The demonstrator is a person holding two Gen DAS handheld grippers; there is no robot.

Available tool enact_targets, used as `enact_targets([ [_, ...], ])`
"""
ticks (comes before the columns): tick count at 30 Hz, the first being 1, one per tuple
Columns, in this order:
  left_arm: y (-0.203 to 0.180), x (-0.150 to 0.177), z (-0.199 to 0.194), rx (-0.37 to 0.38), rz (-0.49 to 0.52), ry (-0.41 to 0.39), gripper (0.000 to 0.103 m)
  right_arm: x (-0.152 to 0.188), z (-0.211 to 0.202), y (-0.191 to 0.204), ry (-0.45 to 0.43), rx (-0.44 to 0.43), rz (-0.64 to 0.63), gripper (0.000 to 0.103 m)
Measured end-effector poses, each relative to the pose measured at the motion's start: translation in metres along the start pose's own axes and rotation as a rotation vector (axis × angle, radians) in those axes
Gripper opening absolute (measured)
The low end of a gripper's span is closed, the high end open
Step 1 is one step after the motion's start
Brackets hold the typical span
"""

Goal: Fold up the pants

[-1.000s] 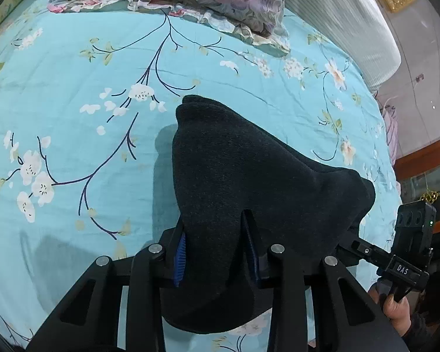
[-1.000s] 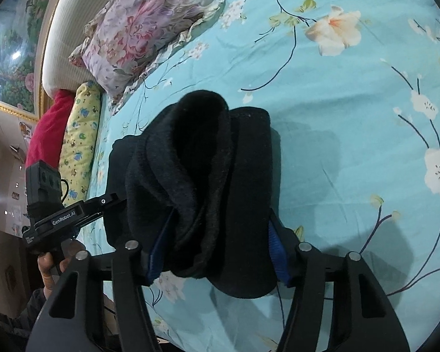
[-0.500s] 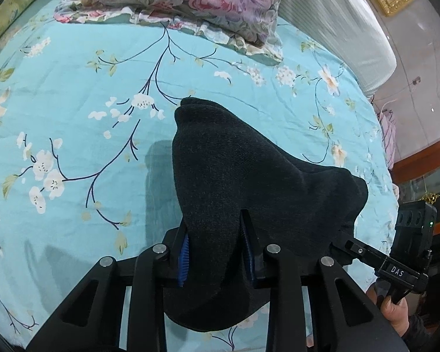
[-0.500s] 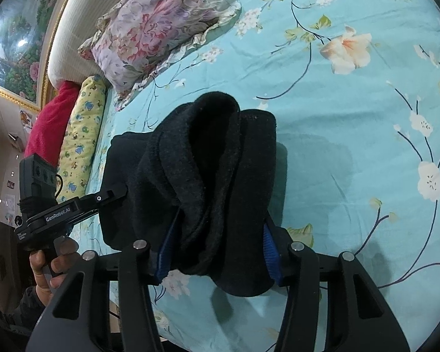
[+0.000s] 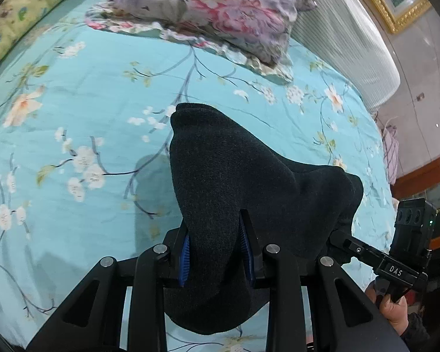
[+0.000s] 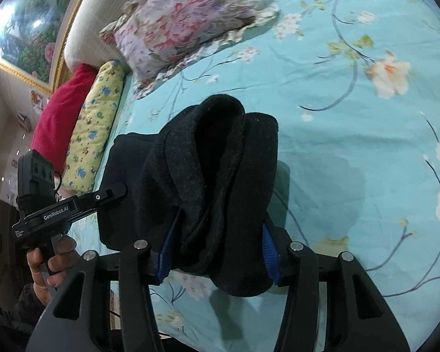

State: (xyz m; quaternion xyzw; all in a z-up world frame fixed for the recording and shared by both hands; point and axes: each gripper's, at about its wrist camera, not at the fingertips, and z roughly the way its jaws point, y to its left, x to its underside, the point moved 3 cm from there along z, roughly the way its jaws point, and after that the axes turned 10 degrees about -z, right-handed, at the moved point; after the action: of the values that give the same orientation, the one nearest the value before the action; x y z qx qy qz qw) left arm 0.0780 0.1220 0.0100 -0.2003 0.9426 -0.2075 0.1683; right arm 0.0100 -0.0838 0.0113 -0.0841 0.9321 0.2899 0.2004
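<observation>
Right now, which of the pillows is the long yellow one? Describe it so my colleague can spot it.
Start at the white padded headboard of the bed with the turquoise flowered sheet. Along the bed's edge lies the yellow bolster, between a red cushion and the sheet. Unlike the ruffled pink-floral pillow, it is narrow, tube-shaped, blue-green dotted.

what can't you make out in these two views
- Left gripper fingertips: left wrist view, buried in the pants; only blue pads show.
- Right gripper fingertips: right wrist view, wrapped in bunched pants.
- Pants' shape, legs or waistband: both views, bunched cloth hides its own layers.
- Bedsheet under the pants: covered by cloth and shadow.
- Pillow: left wrist view, cut by the top edge, blurred.
</observation>
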Motion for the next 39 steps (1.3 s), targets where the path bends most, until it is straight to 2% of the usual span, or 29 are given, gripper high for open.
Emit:
enact_targets([
  [12, 0.033, -0.012, -0.036, -0.044, -0.056, -0.079, 0.029, -0.022, 0.024, 0.035, 0.034, -0.046, -0.067, 0.052],
  [25, 0.061, -0.047, -0.07, -0.067, -0.112, -0.17, 0.029, -0.072, 0.047, 0.079, 0.027, -0.081, -0.166, 0.052],
  [33, 0.069, -0.068, -0.071, -0.093, -0.113, -0.19, 0.029, -0.096, 0.07, 0.087, 0.044, -0.089, -0.181, 0.052],
  [39, 0.079, -0.086, -0.055, -0.116, -0.122, -0.182, 0.029, -0.114, 0.091, 0.086, 0.066, -0.073, -0.176, 0.052],
])
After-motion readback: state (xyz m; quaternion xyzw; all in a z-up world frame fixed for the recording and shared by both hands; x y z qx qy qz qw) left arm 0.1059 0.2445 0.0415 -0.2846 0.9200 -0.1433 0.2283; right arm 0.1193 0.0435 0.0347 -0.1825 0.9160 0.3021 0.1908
